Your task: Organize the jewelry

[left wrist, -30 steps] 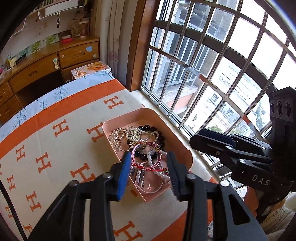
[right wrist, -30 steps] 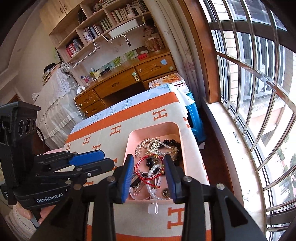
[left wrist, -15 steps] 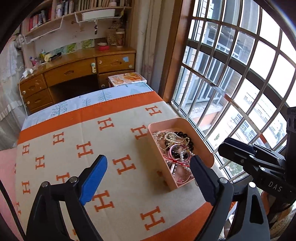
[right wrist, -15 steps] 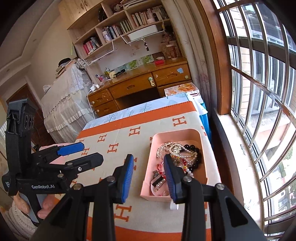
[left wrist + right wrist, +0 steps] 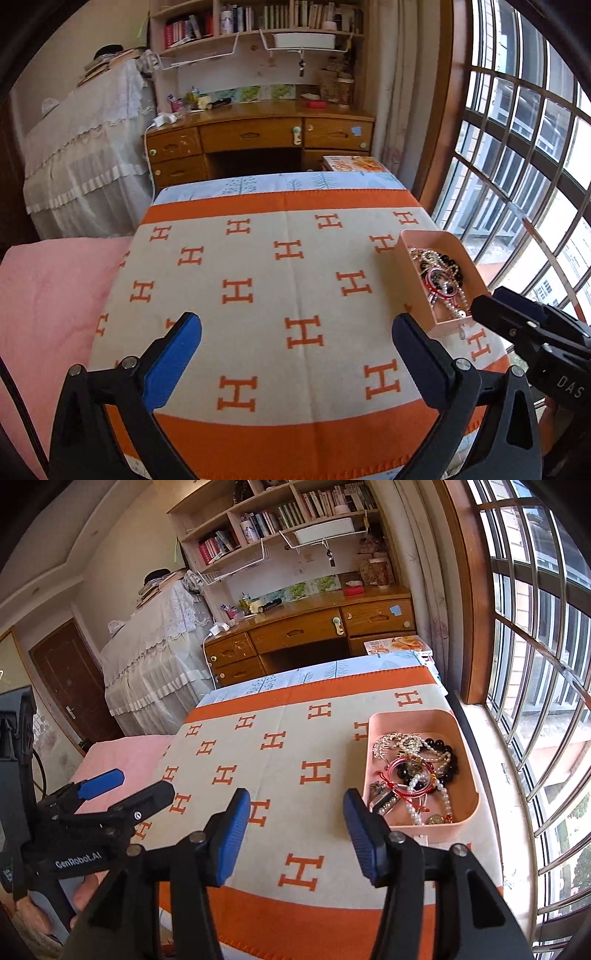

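A pink tray (image 5: 413,720) sits at the right edge of the blanket-covered table, by the window; it also shows in the left wrist view (image 5: 410,273). It holds a tangle of jewelry (image 5: 417,771): pearl strands, black beads, red bangles, a gold chain, also seen in the left wrist view (image 5: 441,280). My left gripper (image 5: 295,358) is wide open and empty, over the blanket left of the tray. My right gripper (image 5: 295,834) is open and empty, just left of the tray's near corner. Each gripper shows in the other's view: the right (image 5: 524,325), the left (image 5: 110,794).
A cream blanket with orange H marks (image 5: 258,288) covers the table. A pink cushion (image 5: 48,295) lies to the left. A wooden desk (image 5: 258,136) and bookshelves stand behind. Barred windows (image 5: 535,664) run along the right, close to the tray.
Both grippers pulled back and up from over the tray. The left opened wide and swung left over the blanket. The right opened too. The jewelry stays in the tray.
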The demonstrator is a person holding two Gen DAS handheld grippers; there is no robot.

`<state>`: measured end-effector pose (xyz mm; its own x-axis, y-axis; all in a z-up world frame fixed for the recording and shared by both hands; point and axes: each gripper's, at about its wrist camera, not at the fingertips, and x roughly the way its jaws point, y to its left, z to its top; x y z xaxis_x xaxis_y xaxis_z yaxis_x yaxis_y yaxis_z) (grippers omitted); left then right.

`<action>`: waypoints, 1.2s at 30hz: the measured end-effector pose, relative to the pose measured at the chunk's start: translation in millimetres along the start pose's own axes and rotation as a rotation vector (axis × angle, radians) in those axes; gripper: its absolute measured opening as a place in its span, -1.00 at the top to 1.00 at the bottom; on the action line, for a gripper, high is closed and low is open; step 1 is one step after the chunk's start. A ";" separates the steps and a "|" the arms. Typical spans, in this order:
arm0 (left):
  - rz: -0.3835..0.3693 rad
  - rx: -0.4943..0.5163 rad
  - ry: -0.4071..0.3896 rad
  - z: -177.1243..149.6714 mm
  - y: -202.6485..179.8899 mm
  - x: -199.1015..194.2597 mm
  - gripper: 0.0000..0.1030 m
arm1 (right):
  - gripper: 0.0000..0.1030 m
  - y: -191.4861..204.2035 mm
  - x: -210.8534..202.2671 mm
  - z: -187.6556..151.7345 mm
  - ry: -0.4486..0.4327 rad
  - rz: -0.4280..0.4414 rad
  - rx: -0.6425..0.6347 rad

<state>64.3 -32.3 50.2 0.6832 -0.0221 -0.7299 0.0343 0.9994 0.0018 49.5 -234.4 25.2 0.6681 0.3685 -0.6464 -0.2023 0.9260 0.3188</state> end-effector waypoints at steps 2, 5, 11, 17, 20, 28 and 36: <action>0.023 -0.015 0.009 -8.3 5.6 -4.7 -0.98 | -0.09 5.7 -5.3 -1.2 -0.004 0.016 0.006; 0.049 -0.050 -0.016 -15.6 14.4 -14.5 -0.98 | -0.13 16.6 -13.6 -0.9 -0.007 0.048 0.019; 0.084 -0.103 -0.093 -14.8 29.4 -34.3 -0.98 | -0.32 42.0 -25.9 3.4 -0.061 -0.013 -0.041; 0.117 -0.111 -0.115 -13.4 34.8 -40.5 -0.98 | -0.32 45.2 -26.5 4.2 -0.070 -0.017 -0.019; 0.111 -0.113 -0.105 -13.1 35.1 -39.3 -0.98 | -0.32 47.7 -23.6 4.5 -0.067 -0.013 -0.017; 0.115 -0.108 -0.099 -12.7 32.6 -35.9 -0.98 | -0.32 54.4 -17.0 3.7 -0.053 -0.016 -0.030; 0.109 -0.089 -0.076 -14.8 30.8 -31.6 -0.98 | -0.32 58.8 -16.0 3.9 -0.060 -0.021 -0.043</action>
<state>33.0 -0.4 63.2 0.7329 0.0882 -0.6746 -0.1057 0.9943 0.0151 29.7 -186.2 57.0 0.7137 0.3449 -0.6096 -0.2174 0.9365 0.2752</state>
